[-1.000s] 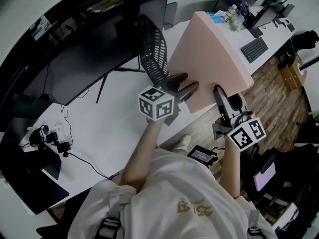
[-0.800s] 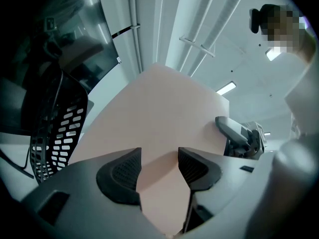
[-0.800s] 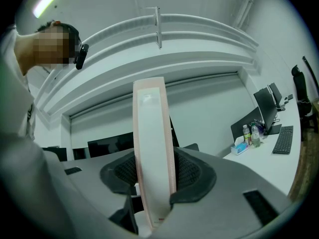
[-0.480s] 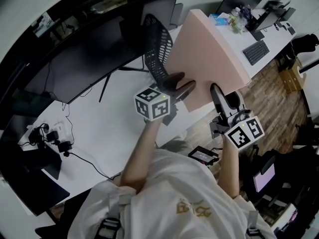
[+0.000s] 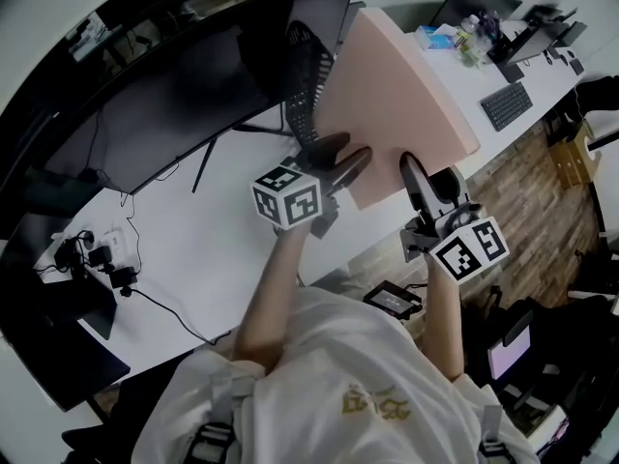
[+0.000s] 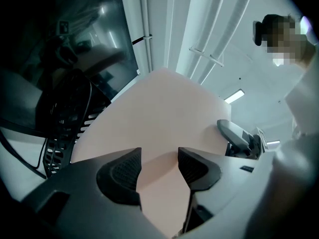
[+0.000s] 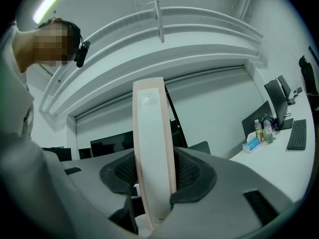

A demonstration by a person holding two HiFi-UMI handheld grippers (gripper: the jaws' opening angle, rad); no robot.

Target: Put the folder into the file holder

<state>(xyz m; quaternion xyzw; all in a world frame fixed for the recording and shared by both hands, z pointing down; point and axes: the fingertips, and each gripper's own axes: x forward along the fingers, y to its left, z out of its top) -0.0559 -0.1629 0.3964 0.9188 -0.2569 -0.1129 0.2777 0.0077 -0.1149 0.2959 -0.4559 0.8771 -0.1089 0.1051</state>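
Observation:
A thick pink folder is held up on edge above the white desk, tilted, and its far left corner overlaps the black mesh file holder. My left gripper grips its near left corner; in the left gripper view the folder fills the gap between the left gripper's pads. My right gripper clamps the near edge further right. In the right gripper view the folder stands edge-on with the right gripper's pads pressed on both faces.
A large dark monitor stands behind the file holder. A keyboard, bottles and a tissue box lie on the desk at the far right. Cables and adapters sit at the left. Wooden floor lies beyond the desk edge.
Both grippers have carried the folder up and to the left in the head view, closer to the file holder, whose mesh the folder's corner now partly hides.

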